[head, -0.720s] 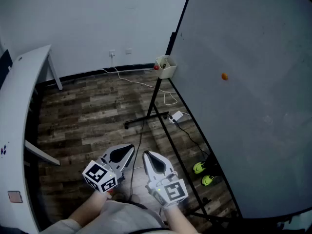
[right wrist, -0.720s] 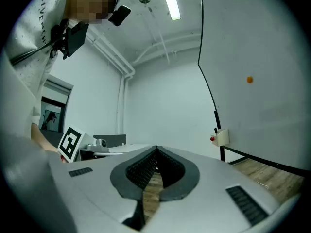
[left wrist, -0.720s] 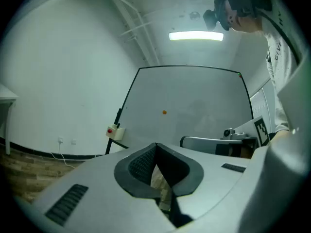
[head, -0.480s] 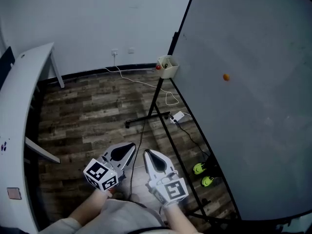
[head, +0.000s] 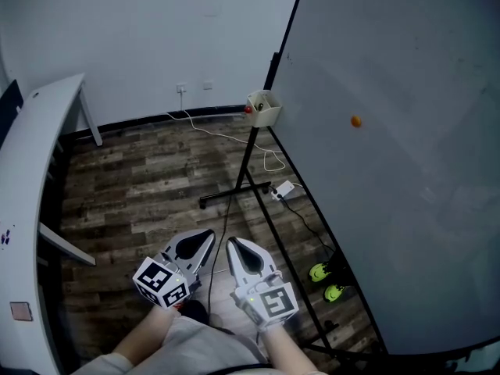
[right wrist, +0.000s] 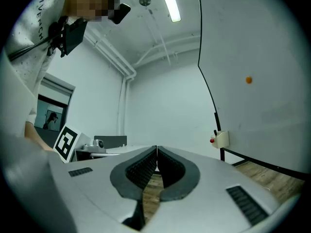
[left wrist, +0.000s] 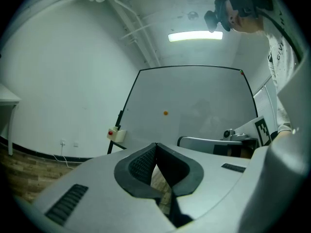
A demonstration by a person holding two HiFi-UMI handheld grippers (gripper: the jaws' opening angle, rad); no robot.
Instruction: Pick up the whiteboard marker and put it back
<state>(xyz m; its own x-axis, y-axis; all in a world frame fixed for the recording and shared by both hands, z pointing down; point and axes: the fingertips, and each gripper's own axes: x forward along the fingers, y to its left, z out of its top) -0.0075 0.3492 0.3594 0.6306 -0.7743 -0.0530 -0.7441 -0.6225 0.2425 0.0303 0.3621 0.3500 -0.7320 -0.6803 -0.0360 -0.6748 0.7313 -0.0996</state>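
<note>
The left gripper [head: 208, 238] and right gripper [head: 233, 246] hover low beside the whiteboard [head: 406, 170], both with jaws pressed together on nothing, so the pickup has not begun. The marker probably sits in the cream holder [head: 264, 109] at the whiteboard's far lower corner, though it is too small to confirm. Next, 1 gripper must reach there and spread its jaws.

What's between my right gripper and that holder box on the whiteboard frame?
Head view: from right gripper to holder box, wood floor crossed by the stand's black leg and a white cable.

Head downward, tools level — whiteboard [head: 406, 178] common
</note>
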